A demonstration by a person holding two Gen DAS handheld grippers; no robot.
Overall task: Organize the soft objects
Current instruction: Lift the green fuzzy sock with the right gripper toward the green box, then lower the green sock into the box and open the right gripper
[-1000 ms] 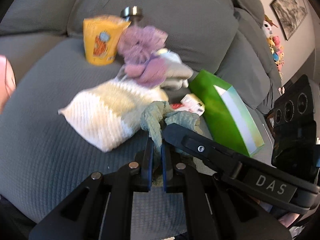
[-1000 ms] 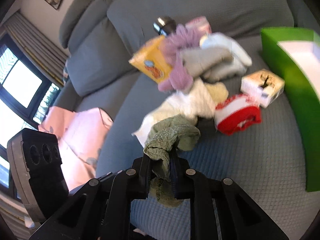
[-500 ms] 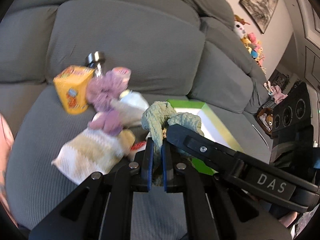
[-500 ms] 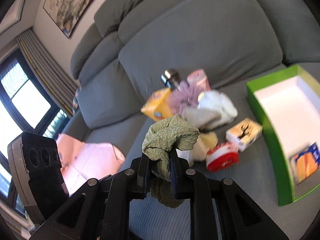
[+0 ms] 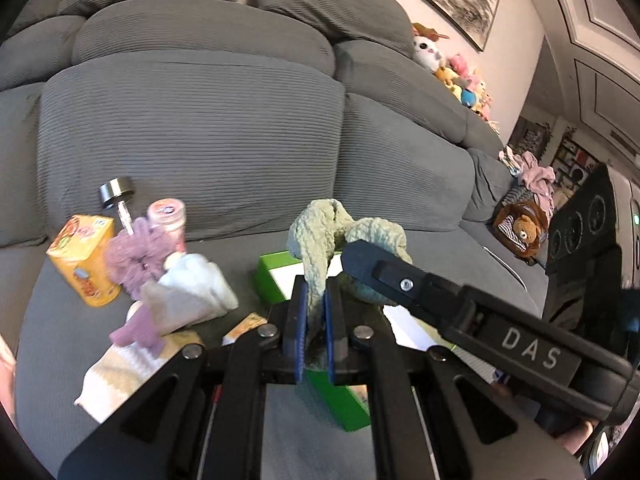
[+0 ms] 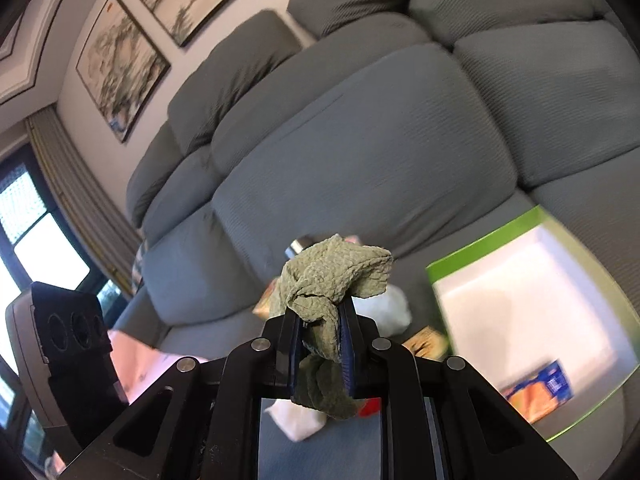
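Both grippers are shut on one crumpled sage-green cloth, held up above the grey sofa seat. My left gripper pinches its lower end; the right gripper's arm crosses just to its right. My right gripper pinches the same cloth. A green box with a white inside lies on the seat to the right and also shows behind the left gripper. A pile of soft things sits at the left: a purple fuzzy piece, a white cloth, a cream knit.
An orange carton, a pink-lidded jar and a metal-capped bottle stand by the pile. A blue-orange packet lies in the box. A pink cloth lies at the left. Plush toys line the sofa back.
Both grippers have lifted the green cloth up and away from the seat. The views now tilt upward toward the sofa back, and the pile sits lower and farther off.
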